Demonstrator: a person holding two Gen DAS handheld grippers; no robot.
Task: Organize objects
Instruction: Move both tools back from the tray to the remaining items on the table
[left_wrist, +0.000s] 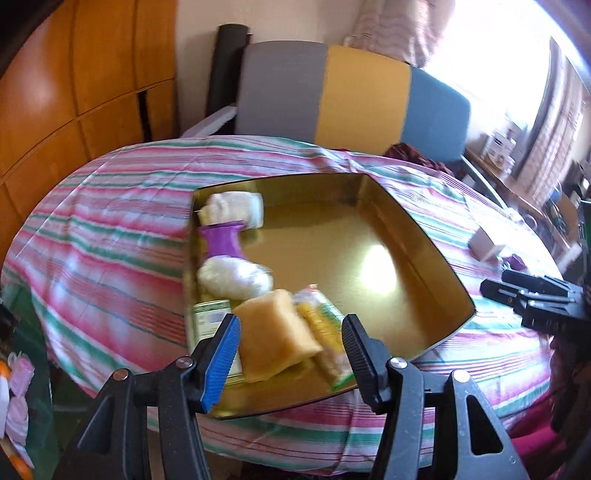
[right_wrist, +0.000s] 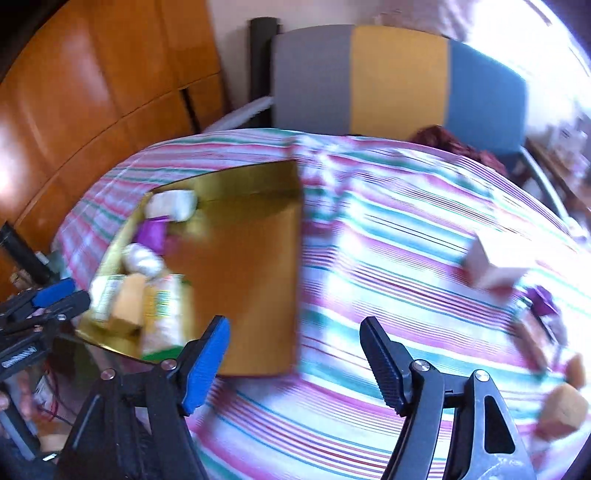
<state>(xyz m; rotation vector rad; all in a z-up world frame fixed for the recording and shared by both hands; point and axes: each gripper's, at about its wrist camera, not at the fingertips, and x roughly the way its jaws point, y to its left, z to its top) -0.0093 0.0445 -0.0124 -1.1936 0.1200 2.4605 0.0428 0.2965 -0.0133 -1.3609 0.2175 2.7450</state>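
Left wrist view: the left gripper (left_wrist: 290, 341) hangs over the near corner of a gold tray (left_wrist: 424, 236) on the striped cloth (left_wrist: 110, 206), fingers apart with nothing pinched. Along the tray's left side lie a white roll (left_wrist: 236, 208), a purple bottle (left_wrist: 223, 240), a white bundle (left_wrist: 234, 277), a can (left_wrist: 210, 317) whose label is too blurred to read, a sponge (left_wrist: 275, 332) and a yellow packet (left_wrist: 325, 332). A white box (left_wrist: 484, 245) sits on the cloth, right of the tray.

Right wrist view: the right gripper (right_wrist: 295, 354) is over the cloth beside the tray's right edge, fingers wide apart and empty. The box (right_wrist: 487, 266) lies ahead, with tan blocks (right_wrist: 565, 410) at far right. Blur hides any print
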